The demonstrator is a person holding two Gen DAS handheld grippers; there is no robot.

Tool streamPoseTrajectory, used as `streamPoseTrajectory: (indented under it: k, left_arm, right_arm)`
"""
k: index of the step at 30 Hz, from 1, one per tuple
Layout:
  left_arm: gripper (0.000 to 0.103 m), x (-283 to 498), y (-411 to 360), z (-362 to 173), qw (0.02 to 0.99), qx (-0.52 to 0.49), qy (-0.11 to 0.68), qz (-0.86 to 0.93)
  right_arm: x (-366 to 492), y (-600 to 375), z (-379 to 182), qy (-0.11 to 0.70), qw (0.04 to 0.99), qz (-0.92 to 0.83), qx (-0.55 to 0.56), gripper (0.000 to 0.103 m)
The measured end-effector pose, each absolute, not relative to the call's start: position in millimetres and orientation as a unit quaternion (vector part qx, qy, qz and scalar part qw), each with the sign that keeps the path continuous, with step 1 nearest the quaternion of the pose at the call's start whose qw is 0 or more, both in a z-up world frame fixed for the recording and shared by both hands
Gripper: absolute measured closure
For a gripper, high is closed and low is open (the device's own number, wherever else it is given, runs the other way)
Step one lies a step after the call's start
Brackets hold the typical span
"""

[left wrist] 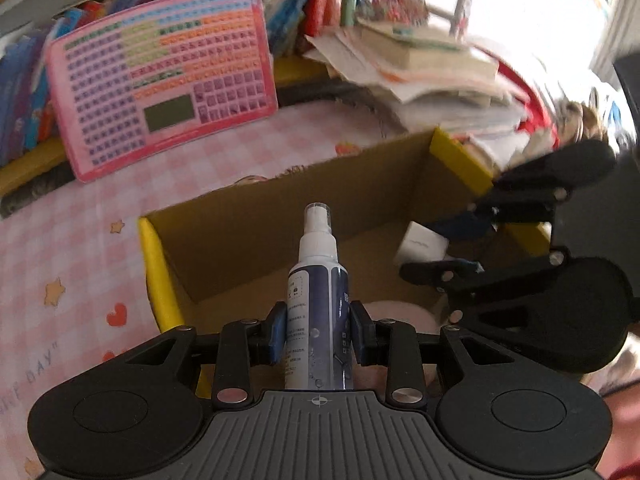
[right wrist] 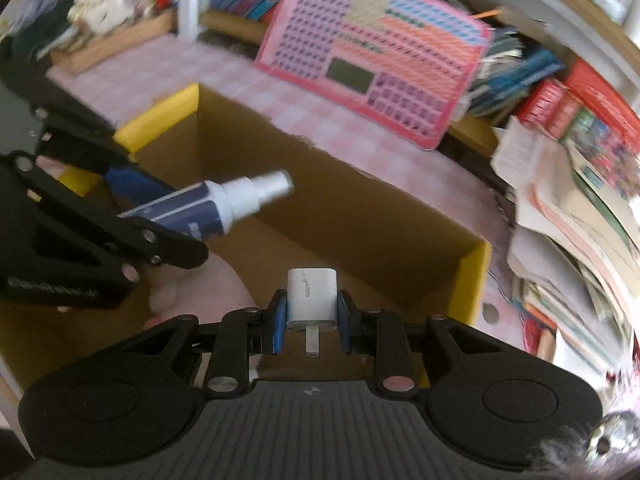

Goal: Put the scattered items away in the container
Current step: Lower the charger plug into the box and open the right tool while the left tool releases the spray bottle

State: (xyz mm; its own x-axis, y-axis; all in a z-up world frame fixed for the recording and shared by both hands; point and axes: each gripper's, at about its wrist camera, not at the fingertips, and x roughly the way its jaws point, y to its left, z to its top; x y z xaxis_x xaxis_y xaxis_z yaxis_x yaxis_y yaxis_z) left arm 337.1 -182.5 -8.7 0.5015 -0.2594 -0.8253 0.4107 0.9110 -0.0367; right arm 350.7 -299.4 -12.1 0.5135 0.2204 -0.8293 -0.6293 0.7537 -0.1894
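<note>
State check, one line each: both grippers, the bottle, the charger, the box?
left gripper: shut on spray bottle
spray bottle: cap on, held over cardboard box
right gripper: shut on white charger plug
white charger plug: held over the box, prong toward camera
cardboard box: open-topped

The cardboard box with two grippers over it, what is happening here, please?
A person is tidying with two handheld grippers. The left gripper has its jaws shut on a spray bottle, and the right gripper has its jaws shut on a white charger plug. Both items hang over the open cardboard box on the pink checked tablecloth, not yet released.
</note>
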Motion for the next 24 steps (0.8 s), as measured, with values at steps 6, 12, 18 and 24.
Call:
streamPoseTrajectory:
  k: [6, 12, 18, 24]
  left_arm:
    - [0.072, 348.7, -197.9, -19.8, 0.847, 0.131, 0.478, -0.19]
    - [0.072, 351.5, -205.4, -23.2, 0.846, 0.141, 0.479, -0.187]
    - [0.069, 347.3, -210.4, -24.2, 0.85, 0.157, 0.47, -0.177]
    - [0.048, 338.6, -207.0, -13.8, 0.864, 0.157, 0.45, -0.162]
  right_arm:
    - [365.1, -289.5, -33.1, 0.451, 0.806, 0.272, -0.269, 0.079]
    - [367.9, -287.4, -40.4, 0.459, 0.8, 0.273, -0.272, 0.079]
    - [367.4, -287.4, -39.4, 0.452, 0.807, 0.269, -0.269, 0.072]
    - [357.2, -289.3, -34.3, 0.437, 0.816, 0.266, -0.268, 0.06]
